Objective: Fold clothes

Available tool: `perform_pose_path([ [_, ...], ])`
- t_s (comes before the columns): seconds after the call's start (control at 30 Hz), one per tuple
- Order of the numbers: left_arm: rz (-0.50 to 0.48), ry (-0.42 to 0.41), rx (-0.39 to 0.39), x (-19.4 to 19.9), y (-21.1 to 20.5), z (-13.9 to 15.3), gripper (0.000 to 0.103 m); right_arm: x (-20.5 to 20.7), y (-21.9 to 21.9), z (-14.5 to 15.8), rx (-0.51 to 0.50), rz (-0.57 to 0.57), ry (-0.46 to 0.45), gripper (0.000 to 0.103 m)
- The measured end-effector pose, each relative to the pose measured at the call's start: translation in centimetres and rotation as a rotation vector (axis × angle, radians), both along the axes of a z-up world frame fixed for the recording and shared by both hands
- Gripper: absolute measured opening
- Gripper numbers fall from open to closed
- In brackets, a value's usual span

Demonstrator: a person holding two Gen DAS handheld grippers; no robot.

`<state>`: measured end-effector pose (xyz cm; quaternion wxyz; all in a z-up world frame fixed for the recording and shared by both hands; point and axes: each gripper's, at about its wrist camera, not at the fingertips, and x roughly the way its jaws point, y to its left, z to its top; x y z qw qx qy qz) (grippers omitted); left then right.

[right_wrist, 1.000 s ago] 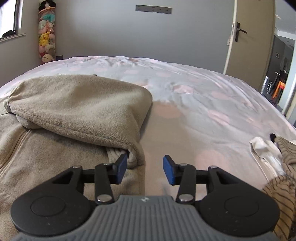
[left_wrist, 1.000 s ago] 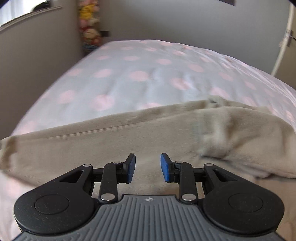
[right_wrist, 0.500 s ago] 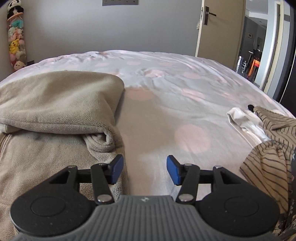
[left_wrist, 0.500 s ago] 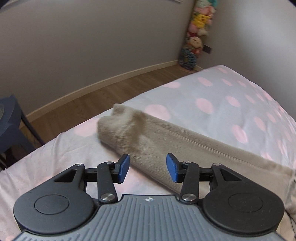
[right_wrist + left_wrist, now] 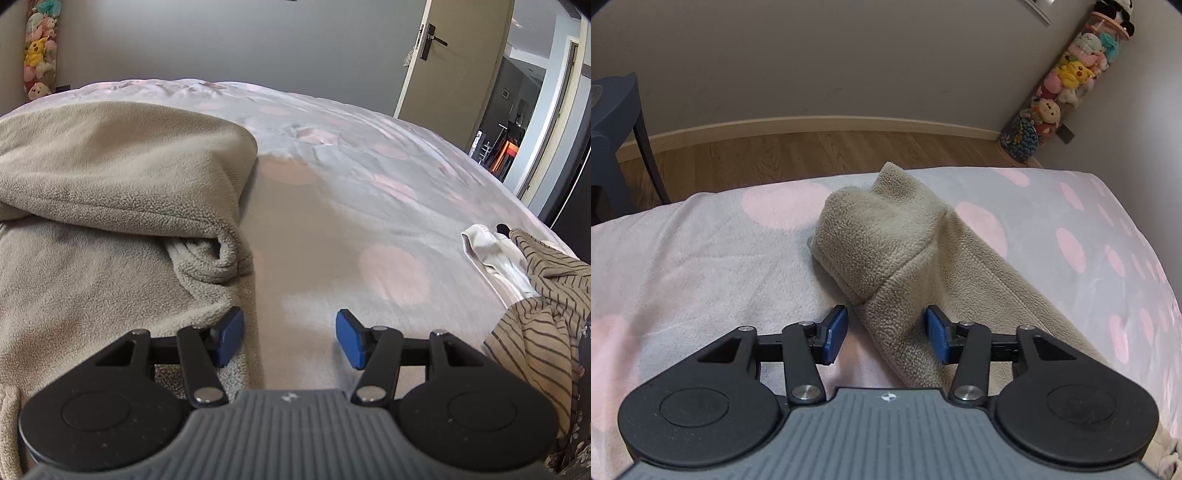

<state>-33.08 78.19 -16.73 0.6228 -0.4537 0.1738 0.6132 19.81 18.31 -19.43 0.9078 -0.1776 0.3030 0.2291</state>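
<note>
Left wrist view: your left gripper (image 5: 885, 334) hangs low over the beige fleece (image 5: 886, 236), fingers spread wide and gripping nothing; the sleeve runs between them, its cuff end rumpled just ahead.
Right wrist view: your right gripper (image 5: 290, 338) is also spread and empty, straddling the fleece's right edge, left pad (image 5: 231, 336) over fabric, right pad over bare bed (image 5: 332, 206).
Where the garment is: it lies on the polka-dot bed, top part already folded down over the body, with a rolled bit of fabric poking out under that fold.
Risk, sleeve: close where you are and I judge you will pinch only the top layer of the thick pile, so the sleeve may slip out or twist as you carry it.
Risk, bedding: the fingers sit close to the bed cover; dip too far and you may catch the cover along with the fleece and drag it into the fold.
Risk, bulge: fold over that rolled bit and the bundle will likely end up lumpy and lopsided.
Risk, neighbours: the striped garment (image 5: 546, 295) and white cloth (image 5: 491, 254) lie near your right side; a wide sweep could snag them.
Risk, edge: the cuff lies near the bed's edge by the wooden floor (image 5: 812, 155); a careless pull could tip it over.
</note>
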Motion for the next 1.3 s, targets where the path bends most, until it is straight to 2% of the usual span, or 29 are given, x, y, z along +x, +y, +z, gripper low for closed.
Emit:
perform_pose_path([
  [0.07,-0.005,0.033,-0.001,0.3,0.1,0.3,0.023,0.1,-0.1,0.0,0.004,-0.005,0.003,0.062],
  [0.13,-0.02,0.022,0.032,0.7,-0.2,1.6,0.01,0.1,-0.2,0.0,0.01,-0.006,0.005,0.062],
  [0.27,-0.059,0.003,0.152,2.1,-1.6,6.3,0.008,0.2,-0.4,0.2,0.029,-0.009,0.01,0.063],
  [0.43,-0.171,-0.04,0.33,5.8,-4.4,15.2,0.008,0.4,-1.0,0.4,0.082,-0.01,0.02,0.063],
  [0.6,-0.326,-0.048,0.477,12.5,-9.2,24.0,0.008,0.6,-2.0,1.1,0.14,-0.029,0.024,0.063],
  [0.7,-0.409,-0.061,0.53,17.1,-12.5,27.7,0.008,0.9,-2.9,1.5,0.177,-0.046,0.035,0.063],
  [0.8,-0.491,-0.072,0.56,22.5,-16.1,30.0,0.008,1.4,-3.6,1.7,0.219,-0.057,0.055,0.063],
  [0.9,-0.571,-0.079,0.57,28.2,-19.6,30.5,0.008,1.8,-4.2,2.0,0.267,-0.061,0.071,0.063],
  [1.0,-0.662,-0.074,0.571,33.8,-23.3,29.3,0.008,2.2,-4.7,2.2,0.314,-0.054,0.081,0.063],
  [1.17,-0.833,-0.02,0.542,42.1,-28.8,24.2,0.008,3.0,-4.3,2.3,0.329,-0.044,0.089,0.063],
  [1.3,-0.966,0.05,0.493,47.2,-33.1,18.9,0.008,3.5,-3.6,2.1,0.324,-0.036,0.107,0.063],
])
